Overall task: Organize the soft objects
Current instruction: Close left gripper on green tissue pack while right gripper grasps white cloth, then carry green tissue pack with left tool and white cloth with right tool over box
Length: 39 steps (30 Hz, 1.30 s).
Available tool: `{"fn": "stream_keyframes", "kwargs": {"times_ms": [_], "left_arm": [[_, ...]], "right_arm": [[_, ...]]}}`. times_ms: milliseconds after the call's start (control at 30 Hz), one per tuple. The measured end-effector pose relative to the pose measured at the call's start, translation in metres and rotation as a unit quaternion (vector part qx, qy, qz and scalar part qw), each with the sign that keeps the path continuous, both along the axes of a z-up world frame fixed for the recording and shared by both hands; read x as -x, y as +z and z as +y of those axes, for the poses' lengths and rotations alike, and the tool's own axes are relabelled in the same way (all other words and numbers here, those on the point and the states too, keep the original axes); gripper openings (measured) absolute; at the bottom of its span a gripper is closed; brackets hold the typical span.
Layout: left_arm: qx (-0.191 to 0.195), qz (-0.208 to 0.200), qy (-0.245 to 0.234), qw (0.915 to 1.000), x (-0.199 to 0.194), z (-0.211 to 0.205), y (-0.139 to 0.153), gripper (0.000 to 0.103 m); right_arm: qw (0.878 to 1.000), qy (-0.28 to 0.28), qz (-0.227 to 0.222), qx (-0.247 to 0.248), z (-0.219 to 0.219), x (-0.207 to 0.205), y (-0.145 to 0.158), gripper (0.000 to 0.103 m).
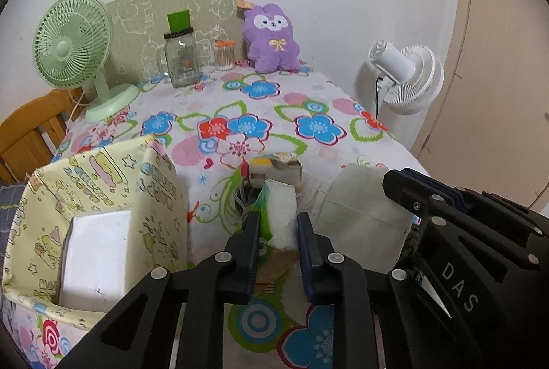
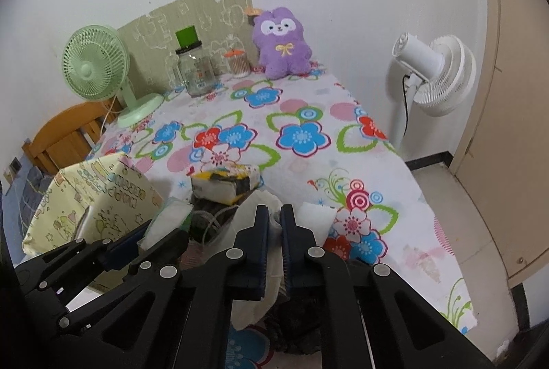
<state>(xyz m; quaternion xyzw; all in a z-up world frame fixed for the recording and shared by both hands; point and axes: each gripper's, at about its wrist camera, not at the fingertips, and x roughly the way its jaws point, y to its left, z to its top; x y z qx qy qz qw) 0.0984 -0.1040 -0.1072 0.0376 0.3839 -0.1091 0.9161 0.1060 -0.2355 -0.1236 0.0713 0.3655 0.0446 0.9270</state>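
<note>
The left hand-held gripper [image 1: 278, 225], black plastic with blue ribbed pads, is clamped on a soft green-and-white tissue pack [image 1: 278, 211], its crinkly wrapper pinched narrow between the pads and standing on edge above the table. The right hand-held gripper [image 2: 273, 225] has its pads squeezed almost together on a thin white plastic bag [image 2: 254, 269], limp and wrinkled, which hangs down between and below the fingers.

Just beyond both lies a heap of soft things: a yellow, black and white tissue pack [image 2: 224, 182] resting flat on top, a flat white paper napkin [image 2: 317, 218] to its right, and some dark fabric with pale cord underneath, too jumbled to identify.

To the left of the heap stands a pale yellow fabric storage box with cartoon print [image 1: 113, 177], open-topped with soft sagging walls; a white rectangular pack [image 1: 96, 259] lies inside it.

All of this sits on a table covered by a glossy white cloth with blue, red and pink flowers [image 1: 308, 101]. At the far end stand a purple plush rabbit [image 1: 271, 38], a clear glass jar with a black lid [image 1: 180, 58], a small cotton-swab tub [image 1: 224, 55] and a mint-green desk fan [image 1: 73, 43]. A white pedestal fan [image 1: 410, 77] stands beside the table.
</note>
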Motion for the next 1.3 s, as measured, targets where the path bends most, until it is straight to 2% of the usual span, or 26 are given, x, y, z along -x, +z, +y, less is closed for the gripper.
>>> {"fn": "stream_keyframes", "kwargs": {"times_ms": [967, 1300], "left_arm": [[0.019, -0.054, -0.034, 0.9978, 0.02, 0.011, 0.065, 0.019], [0.019, -0.077, -0.023, 0.9966, 0.029, 0.025, 0.081, 0.019]], "right_arm": [[0.996, -0.009, -0.075, 0.035, 0.026, 0.029, 0.078, 0.01], [0.994, 0.006, -0.096, 0.046, 0.044, 0.038, 0.096, 0.01]]}}
